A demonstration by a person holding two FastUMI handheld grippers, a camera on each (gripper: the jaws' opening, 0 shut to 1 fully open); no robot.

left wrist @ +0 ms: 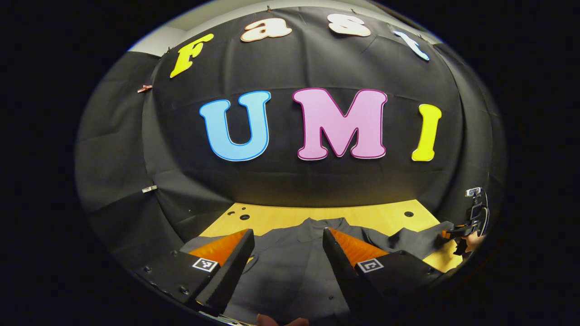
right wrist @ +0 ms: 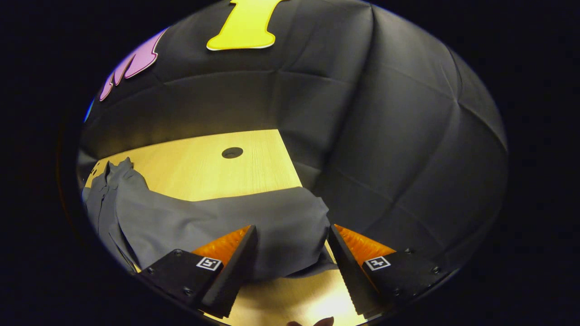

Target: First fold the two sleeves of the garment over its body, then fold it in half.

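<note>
1. Your left claw (left wrist: 287,267) gapes wide above the grey shirt (left wrist: 294,267) spread on the wooden tabletop (left wrist: 362,215).
2. Your right claw (right wrist: 290,267), fingers apart, straddles the shirt's sleeve (right wrist: 272,226); a round hole (right wrist: 232,152) lies beyond.

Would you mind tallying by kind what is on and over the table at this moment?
Grey shirt: 1
Wooden table: 1
Grippers: 2, the left gripper and the right gripper, both open
Total: 4

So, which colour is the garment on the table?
The garment is plain dark grey, without a pattern. It shows best in the right gripper view, lying on the light wooden table.
</note>
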